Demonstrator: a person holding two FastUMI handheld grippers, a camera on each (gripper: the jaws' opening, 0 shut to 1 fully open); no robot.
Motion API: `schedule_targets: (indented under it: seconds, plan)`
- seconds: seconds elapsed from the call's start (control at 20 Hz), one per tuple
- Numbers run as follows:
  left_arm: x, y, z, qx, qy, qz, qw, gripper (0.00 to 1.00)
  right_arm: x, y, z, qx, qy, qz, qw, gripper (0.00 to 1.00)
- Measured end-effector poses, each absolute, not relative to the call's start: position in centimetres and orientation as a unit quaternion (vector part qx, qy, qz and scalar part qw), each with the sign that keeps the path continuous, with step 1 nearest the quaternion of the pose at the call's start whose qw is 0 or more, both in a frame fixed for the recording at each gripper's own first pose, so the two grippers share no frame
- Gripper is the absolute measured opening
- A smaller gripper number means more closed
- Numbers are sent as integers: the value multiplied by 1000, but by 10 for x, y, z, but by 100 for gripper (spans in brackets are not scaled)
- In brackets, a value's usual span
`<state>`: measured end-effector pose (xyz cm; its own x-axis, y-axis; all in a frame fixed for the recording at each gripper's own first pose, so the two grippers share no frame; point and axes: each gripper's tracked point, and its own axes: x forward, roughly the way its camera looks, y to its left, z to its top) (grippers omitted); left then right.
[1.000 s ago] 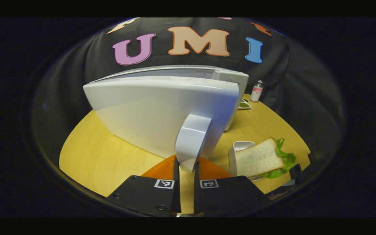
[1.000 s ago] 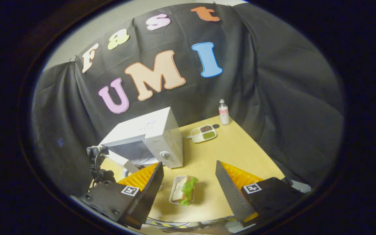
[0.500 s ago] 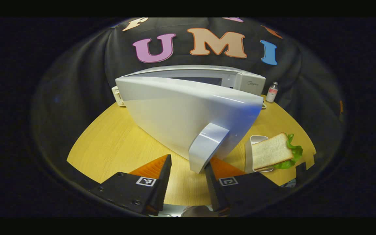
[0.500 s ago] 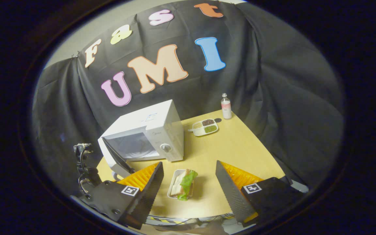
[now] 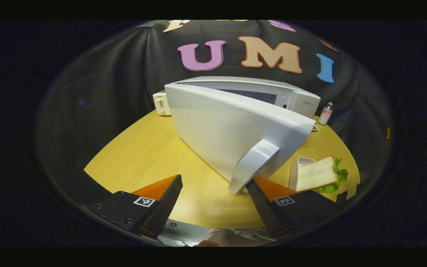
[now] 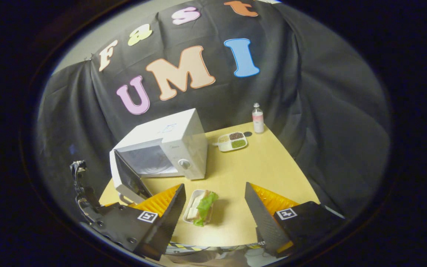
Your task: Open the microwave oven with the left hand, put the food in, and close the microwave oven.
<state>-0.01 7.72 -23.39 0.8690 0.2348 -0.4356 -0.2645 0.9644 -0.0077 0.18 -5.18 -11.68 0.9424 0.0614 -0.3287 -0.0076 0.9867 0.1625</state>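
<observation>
The white microwave (image 6: 169, 142) stands on the yellow table with its door (image 5: 232, 128) swung wide open, and the cavity (image 6: 148, 160) shows in the right gripper view. My left gripper (image 5: 213, 189) is open just below the door handle (image 5: 252, 165), whose tip hangs next to the right finger; nothing is held. A sandwich with lettuce (image 6: 200, 205) lies in a small white tray (image 5: 298, 168) in front of the microwave. My right gripper (image 6: 215, 202) hovers high above it, open and empty.
A divided dish of grains (image 6: 232, 141) and a small bottle (image 6: 258, 118) stand at the far side of the table (image 6: 265, 167). A white toaster (image 5: 161, 104) sits behind the microwave's left. Part of the left gripper's rig (image 6: 82, 189) shows at the table's left edge.
My left gripper let go of the door handle and opened wide, drawing back leftward. The door swung further open. The right gripper held roughly still above the sandwich.
</observation>
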Motion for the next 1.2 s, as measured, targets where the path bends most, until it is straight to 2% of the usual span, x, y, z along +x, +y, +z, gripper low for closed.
schedule_targets:
  seconds: [0.3, 0.7, 1.2]
  plan:
    - [-20, 110, -222, -55, 201, 170, 963, 100, -3, -53, -126, 54, 187, 36, 980, 92]
    - [-60, 160, -233, -108, 208, 146, 961, 100, -19, 20, -136, 59, 189, 27, 980, 92]
    - [-92, 248, -243, -149, 218, 102, 959, 100, -66, 120, -173, 57, 215, 13, 975, 92]
